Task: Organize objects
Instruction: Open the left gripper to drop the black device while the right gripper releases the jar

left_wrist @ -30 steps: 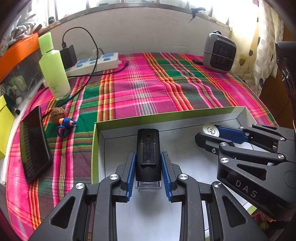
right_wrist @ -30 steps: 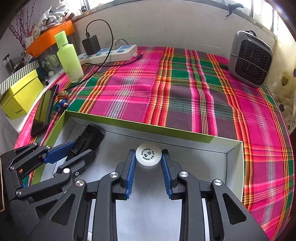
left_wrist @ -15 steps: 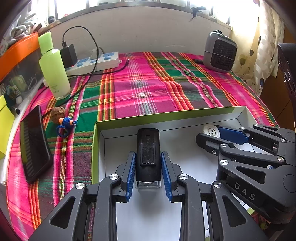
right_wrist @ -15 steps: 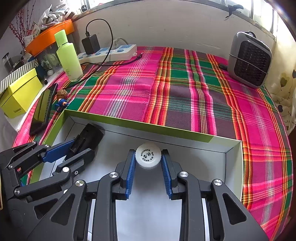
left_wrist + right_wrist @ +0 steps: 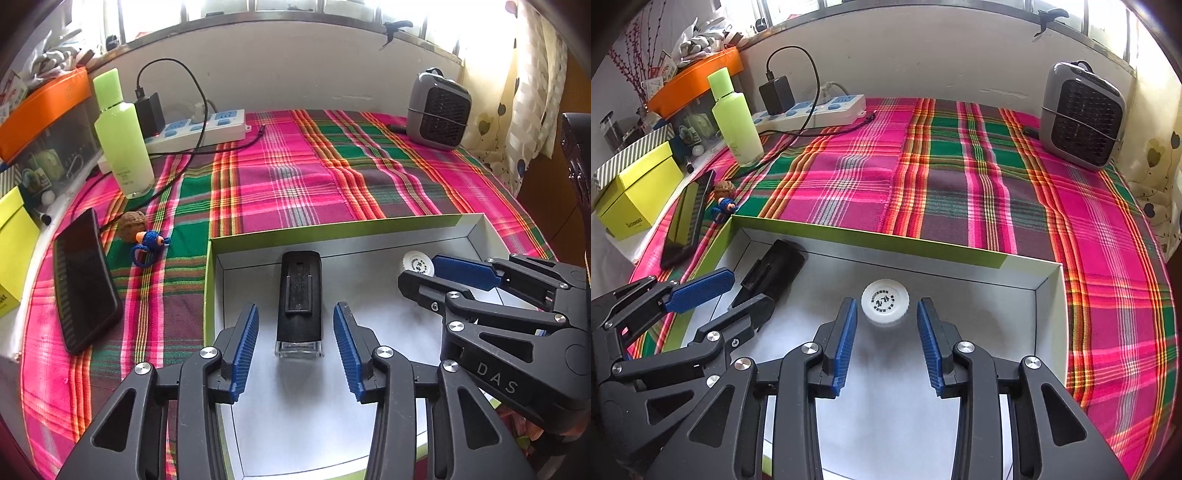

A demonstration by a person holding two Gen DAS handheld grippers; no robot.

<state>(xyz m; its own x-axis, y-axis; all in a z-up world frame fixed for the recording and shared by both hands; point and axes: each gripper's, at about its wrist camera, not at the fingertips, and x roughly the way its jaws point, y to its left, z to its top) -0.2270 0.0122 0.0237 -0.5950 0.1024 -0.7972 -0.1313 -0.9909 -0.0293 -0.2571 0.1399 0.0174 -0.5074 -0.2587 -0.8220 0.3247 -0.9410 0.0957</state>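
Both grippers' jaws have just been opening: left gripper (image 5: 295,328) is straddling one black device (image 5: 299,295), right gripper (image 5: 886,328) one white cap (image 5: 885,301), untouched, in one box (image 5: 849,236).

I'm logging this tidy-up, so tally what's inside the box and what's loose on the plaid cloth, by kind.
In the box:
black device: 1
white bottle cap: 1
On the cloth:
green bottle: 1
power strip: 1
small heater: 1
dark phone: 1
walnut: 1
blue figure: 1
Total: 8
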